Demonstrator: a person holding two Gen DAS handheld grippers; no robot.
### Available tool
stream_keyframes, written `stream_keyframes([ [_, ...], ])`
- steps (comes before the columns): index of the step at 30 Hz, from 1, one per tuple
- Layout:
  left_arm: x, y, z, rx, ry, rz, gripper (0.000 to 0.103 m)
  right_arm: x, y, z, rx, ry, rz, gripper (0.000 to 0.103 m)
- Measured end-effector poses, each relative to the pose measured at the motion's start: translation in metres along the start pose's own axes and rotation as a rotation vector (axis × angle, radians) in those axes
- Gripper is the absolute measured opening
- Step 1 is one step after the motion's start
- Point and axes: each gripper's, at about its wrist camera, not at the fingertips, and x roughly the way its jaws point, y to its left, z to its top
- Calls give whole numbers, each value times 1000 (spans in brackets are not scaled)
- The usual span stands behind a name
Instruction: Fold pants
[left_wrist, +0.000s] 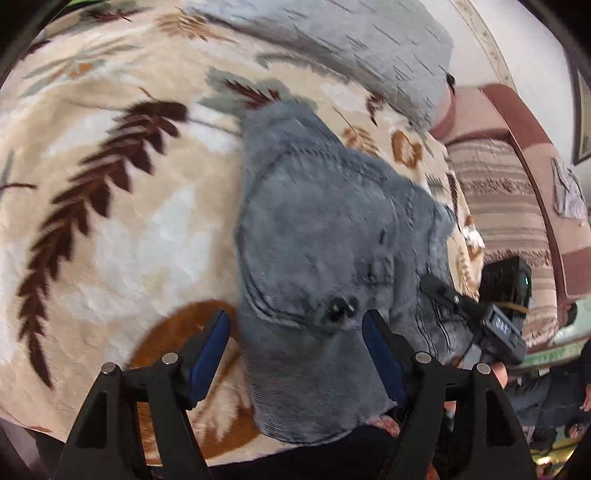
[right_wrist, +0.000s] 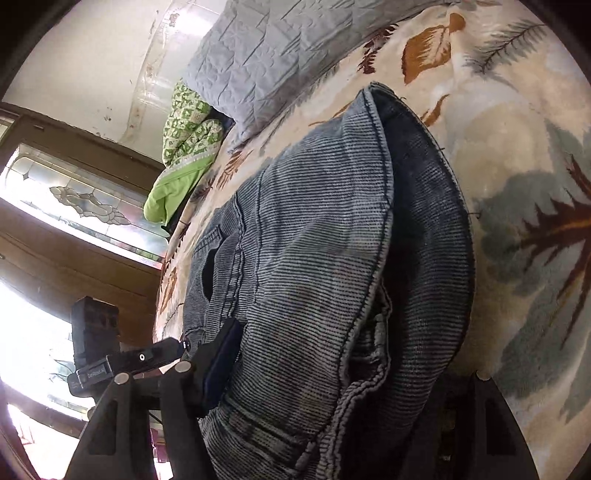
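The left gripper (left_wrist: 295, 354) stands open, its blue pads (left_wrist: 210, 350) clear of the cloth, with the near end of the pants (left_wrist: 325, 236) lying between them, untouched. The right gripper (right_wrist: 321, 373) is half buried: only its left finger (right_wrist: 218, 365) shows, lying against the denim, the other hidden under a fold, so I cannot tell whether it grips. The pants, grey-blue corduroy, lie on the blanket (left_wrist: 110, 221), their long axis running from the grippers toward the grey pillow (left_wrist: 351, 48). A black button (left_wrist: 338, 306) sits near the left gripper. The writing on the right gripper's body is too small to read.
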Motion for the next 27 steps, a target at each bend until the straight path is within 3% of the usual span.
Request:
stream_keyframes([
  [2, 13, -7, -4, 33, 43, 26, 75, 3, 3, 2, -2, 2, 2, 71],
  [6, 18, -16, -8, 79, 13, 43, 75, 9, 8, 5, -12, 4, 2, 71],
  [11, 15, -21, -7, 84, -16, 45, 40, 14, 15, 7, -28, 2, -5, 71],
  [16, 6, -34, -7, 155, -66, 85, 22, 18, 27, 4, -90, -2, -26, 65],
  [27, -13, -56, 2, 223, -139, 163, 18, 7, 66, -2, -274, -96, -60, 55],
])
